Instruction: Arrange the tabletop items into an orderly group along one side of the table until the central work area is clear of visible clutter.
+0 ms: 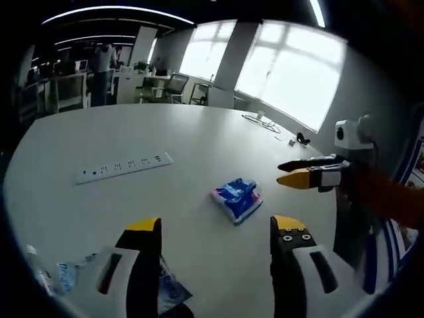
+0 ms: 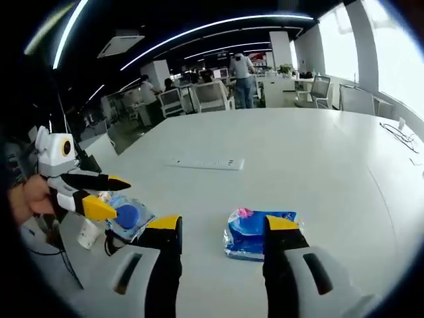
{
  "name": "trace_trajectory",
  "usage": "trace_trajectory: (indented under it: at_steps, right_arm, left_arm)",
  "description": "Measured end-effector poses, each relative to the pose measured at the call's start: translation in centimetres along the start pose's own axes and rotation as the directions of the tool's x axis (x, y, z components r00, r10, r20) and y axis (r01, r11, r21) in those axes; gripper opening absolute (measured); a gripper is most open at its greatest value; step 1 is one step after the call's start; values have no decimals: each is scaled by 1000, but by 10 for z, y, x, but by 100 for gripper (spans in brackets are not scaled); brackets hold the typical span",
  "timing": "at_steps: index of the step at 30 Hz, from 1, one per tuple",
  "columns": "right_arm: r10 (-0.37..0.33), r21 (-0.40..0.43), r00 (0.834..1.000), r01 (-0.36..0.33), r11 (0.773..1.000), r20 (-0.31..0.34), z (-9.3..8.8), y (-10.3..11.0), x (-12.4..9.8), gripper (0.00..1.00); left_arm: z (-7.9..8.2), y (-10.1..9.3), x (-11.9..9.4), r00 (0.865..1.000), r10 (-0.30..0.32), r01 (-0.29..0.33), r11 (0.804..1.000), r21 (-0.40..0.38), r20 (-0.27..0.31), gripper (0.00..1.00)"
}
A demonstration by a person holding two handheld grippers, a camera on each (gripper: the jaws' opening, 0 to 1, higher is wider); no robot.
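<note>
The table (image 1: 199, 139) is smooth and matt white, faintly sheened under the window light. Ahead of the left gripper's (image 1: 215, 228) jaws lies a blue tissue packet (image 1: 237, 199) — glossy, crinkled plastic film. The power strip (image 1: 123, 167) beyond looks like hard white plastic. Beside the left jaw, clear wrappers (image 1: 169, 288) shine. The jaws themselves — matt black and white plastic, yellow-tipped.

Blue tissue pack (image 1: 237, 199) with pink, white table (image 1: 199, 146)
</note>
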State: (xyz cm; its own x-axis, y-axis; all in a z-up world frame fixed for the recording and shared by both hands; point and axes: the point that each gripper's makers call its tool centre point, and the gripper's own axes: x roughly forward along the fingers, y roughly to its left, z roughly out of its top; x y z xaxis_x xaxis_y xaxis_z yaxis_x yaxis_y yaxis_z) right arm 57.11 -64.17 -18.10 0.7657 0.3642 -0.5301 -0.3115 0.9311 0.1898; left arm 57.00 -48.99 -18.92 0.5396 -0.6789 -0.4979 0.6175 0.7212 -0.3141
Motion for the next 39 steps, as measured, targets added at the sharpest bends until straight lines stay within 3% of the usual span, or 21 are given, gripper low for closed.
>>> trace_trajectory:
  at_steps: [17, 29, 39]
  right_arm:
    - [77, -21, 997, -77, 997, 6, 5, 66, 14, 47]
    - [120, -23, 993, -120, 992, -9, 0, 103, 27, 47]
    - [150, -17, 988, -151, 988, -30, -7, 134, 39, 47]
  left_arm:
    - [-8, 43, -64, 997, 80, -80, 996, -28, 22, 67]
    - [-12, 72, -98, 992, 126, -125, 991, -37, 25, 67]
    - [-25, 103, -122, 986, 168, -168, 985, -44, 0, 68]
